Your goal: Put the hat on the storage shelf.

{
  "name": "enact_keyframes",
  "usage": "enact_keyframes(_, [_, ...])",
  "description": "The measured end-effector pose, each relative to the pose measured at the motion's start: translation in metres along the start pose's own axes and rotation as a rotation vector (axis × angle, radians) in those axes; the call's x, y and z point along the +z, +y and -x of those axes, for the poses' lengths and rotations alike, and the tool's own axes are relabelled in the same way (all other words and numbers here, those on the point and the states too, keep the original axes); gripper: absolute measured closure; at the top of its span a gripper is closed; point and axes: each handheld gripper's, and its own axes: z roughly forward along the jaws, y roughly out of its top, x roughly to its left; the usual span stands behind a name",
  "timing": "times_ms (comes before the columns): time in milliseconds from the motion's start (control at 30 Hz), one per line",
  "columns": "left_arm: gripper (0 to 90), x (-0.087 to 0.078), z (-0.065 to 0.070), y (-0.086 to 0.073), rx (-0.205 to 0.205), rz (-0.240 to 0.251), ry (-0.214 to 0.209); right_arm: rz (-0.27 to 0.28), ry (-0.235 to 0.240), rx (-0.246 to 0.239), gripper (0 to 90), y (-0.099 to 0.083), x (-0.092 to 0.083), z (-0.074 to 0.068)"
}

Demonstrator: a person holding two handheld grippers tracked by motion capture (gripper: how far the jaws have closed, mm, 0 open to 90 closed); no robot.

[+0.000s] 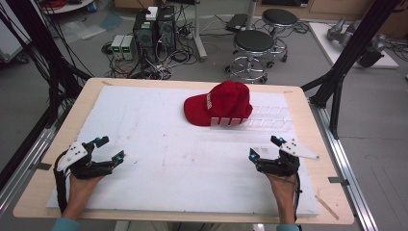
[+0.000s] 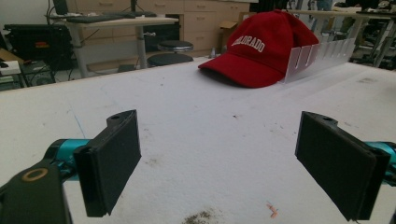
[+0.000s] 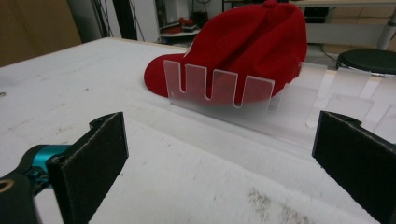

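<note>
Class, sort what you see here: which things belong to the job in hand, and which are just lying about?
Job in hand:
red cap
clear slotted rack
left hand-held gripper, open
right hand-held gripper, open

Lying about:
stools
computer towers
floor cables

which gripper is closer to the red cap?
The right gripper. It sits just below the clear slotted rack beside the red cap; the left gripper is farther off across the white mat.

Cap (image 3: 243, 51) partly behind clear rack (image 3: 219, 91)
</note>
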Motion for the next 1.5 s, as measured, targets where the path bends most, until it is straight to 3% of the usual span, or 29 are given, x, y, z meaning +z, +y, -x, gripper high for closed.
enact_keyframes(67, [14.4,0.000,0.000,0.000,-0.002,-0.001,0.000,-0.013,0.011,-0.007,2.3,0.010,0.004,0.002])
enact_keyframes(100, [14.4,0.000,0.000,0.000,-0.006,0.000,0.001,-0.027,0.023,-0.023,2.3,0.023,0.010,0.006])
enact_keyframes(433, [14.4,0.000,0.000,0.000,0.002,0.003,-0.002,-0.051,0.052,-0.064,2.4,0.069,0.029,0.019])
enact_keyframes(733, [14.4,-0.001,-0.001,0.000,-0.006,0.010,-0.004,-0.101,0.060,-0.070,2.4,0.096,0.051,0.045])
enact_keyframes(1033, [14.4,-0.001,-0.001,0.000,-0.011,0.008,-0.005,-0.174,0.078,-0.097,2.4,0.121,0.075,0.058])
enact_keyframes(1100, [14.4,-0.001,-0.001,0.000,-0.006,0.007,-0.006,-0.165,0.079,-0.107,2.6,0.123,0.079,0.059])
enact_keyframes(1500, [14.3,-0.001,-0.001,0.000,-0.015,0.010,-0.011,-0.252,0.070,-0.108,2.8,0.145,0.105,0.073])
